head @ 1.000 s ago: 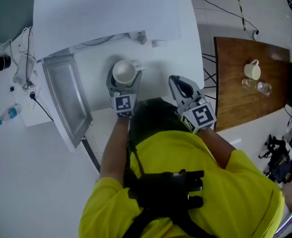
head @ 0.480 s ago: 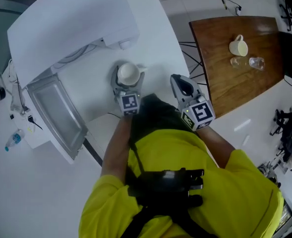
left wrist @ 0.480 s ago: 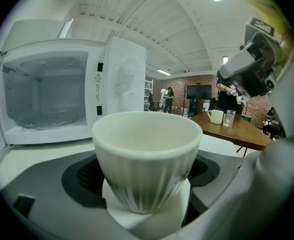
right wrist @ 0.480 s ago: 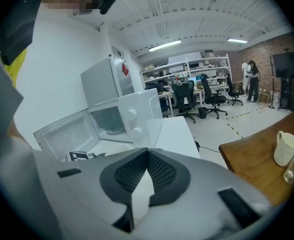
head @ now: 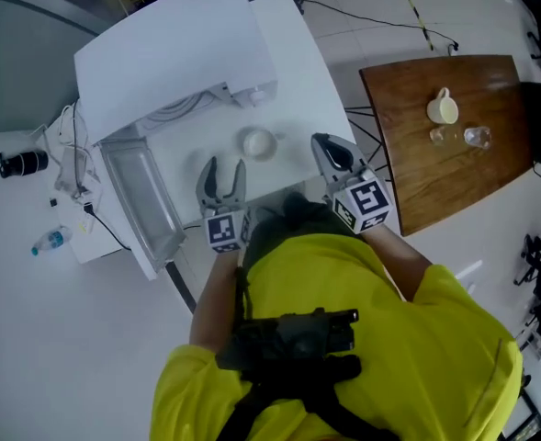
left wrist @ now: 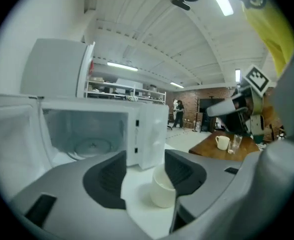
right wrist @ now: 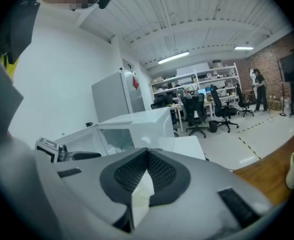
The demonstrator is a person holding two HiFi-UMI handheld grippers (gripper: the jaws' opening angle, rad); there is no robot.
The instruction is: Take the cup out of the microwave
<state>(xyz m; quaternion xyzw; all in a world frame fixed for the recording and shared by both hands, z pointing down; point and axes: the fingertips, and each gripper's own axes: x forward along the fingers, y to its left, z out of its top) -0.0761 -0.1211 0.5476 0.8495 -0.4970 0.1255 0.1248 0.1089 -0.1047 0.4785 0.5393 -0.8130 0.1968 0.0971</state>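
The white cup stands on the white table in front of the microwave, whose door hangs open to the left. My left gripper is drawn back from the cup, apart from it, and its jaws are closing with nothing between them. In the left gripper view the cup sits just beyond the left gripper, with the bare turntable inside the microwave behind. My right gripper hovers to the cup's right, shut and empty. Its tips meet in the right gripper view.
A brown wooden table at the right carries a white mug and glasses. Cables, a small bottle and a black object lie on the floor at the left. Office chairs stand far off.
The left gripper let go of the cup and pulled back toward the person; its jaws have narrowed. The cup stays on the table before the microwave. The right gripper shifted slightly.
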